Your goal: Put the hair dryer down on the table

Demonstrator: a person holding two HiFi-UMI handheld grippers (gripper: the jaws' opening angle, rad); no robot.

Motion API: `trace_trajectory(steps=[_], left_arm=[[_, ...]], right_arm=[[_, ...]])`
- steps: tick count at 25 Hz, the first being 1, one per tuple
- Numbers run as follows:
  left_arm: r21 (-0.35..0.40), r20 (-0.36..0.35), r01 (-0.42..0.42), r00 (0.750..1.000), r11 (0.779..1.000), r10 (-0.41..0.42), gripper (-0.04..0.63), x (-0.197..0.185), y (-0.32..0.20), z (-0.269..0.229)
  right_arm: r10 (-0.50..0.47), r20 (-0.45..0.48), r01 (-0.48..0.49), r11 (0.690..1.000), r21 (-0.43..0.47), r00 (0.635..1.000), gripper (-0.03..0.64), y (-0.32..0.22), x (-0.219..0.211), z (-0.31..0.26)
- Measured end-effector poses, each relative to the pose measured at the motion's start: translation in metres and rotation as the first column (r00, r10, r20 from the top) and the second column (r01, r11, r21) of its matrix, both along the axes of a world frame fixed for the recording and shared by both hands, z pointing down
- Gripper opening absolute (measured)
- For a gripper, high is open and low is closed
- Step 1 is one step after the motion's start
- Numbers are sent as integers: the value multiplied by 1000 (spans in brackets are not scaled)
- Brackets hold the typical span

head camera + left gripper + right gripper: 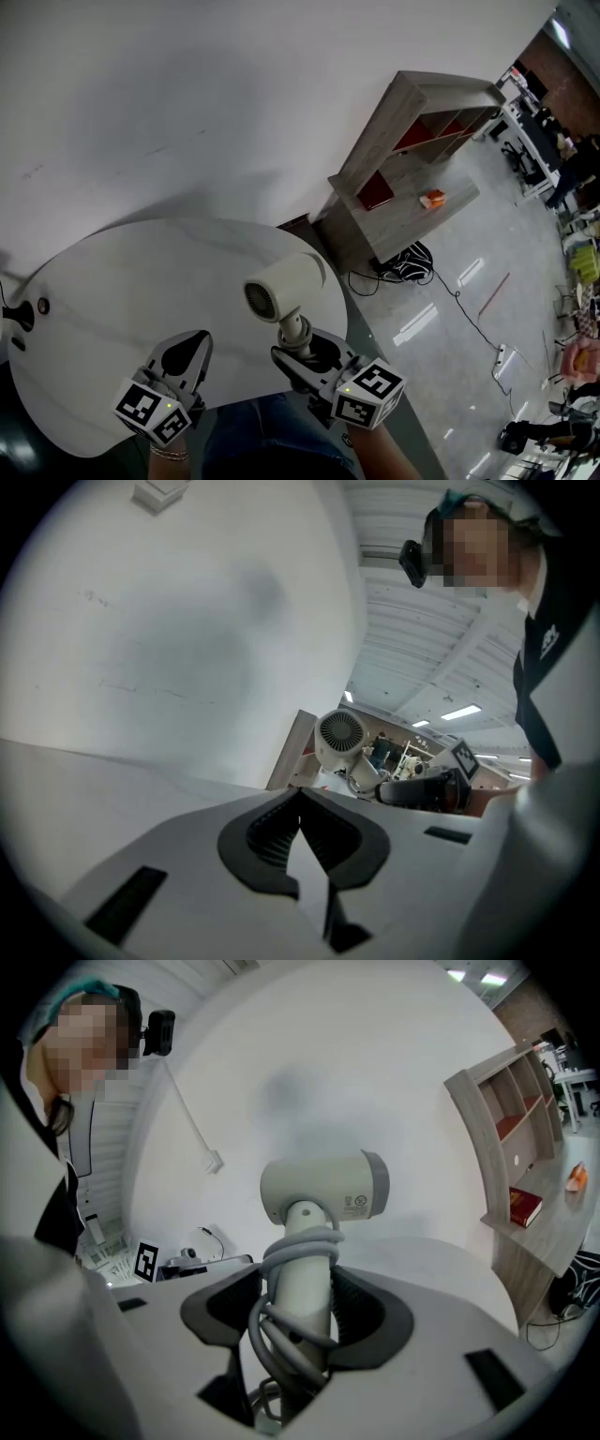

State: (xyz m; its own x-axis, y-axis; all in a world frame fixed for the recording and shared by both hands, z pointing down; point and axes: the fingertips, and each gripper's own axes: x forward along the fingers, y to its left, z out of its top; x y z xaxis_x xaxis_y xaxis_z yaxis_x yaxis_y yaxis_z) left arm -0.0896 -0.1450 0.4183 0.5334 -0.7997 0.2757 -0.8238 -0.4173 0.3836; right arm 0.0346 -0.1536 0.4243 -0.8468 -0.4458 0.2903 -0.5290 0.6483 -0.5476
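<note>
A cream-white hair dryer (281,292) with its cord wound round the handle is held up above the round white table (112,300). My right gripper (302,354) is shut on the handle (305,1302), and the dryer's head (323,1185) stands upright above the jaws. In the left gripper view the hair dryer (342,741) shows its rear grille off to the right. My left gripper (186,354) hovers over the table's near edge, jaws shut with nothing between them (302,832).
A wooden shelf unit (412,150) with a red book stands on the floor right of the table. A dark cable bundle (408,262) lies on the floor by it. Small black items (21,317) sit at the table's left edge. A white wall lies behind.
</note>
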Motion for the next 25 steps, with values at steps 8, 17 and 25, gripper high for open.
trace_trajectory(steps=[8,17,25], left_arm=[[-48,1,-58,998,997,58,12,-10,-14,29],[-87,-5,-98,995,991,98,11,-14,-24,49],[-101,3,-132,991,986,133,11,-21,-31,62]], right_arm=[[48,-46,-50,998,-44,998,244,-3,-12,29],[80,-107,-89,992,-86,991,242,-7,-18,59],[93,-145,-113,984,-137,985,244,-5,-27,88]])
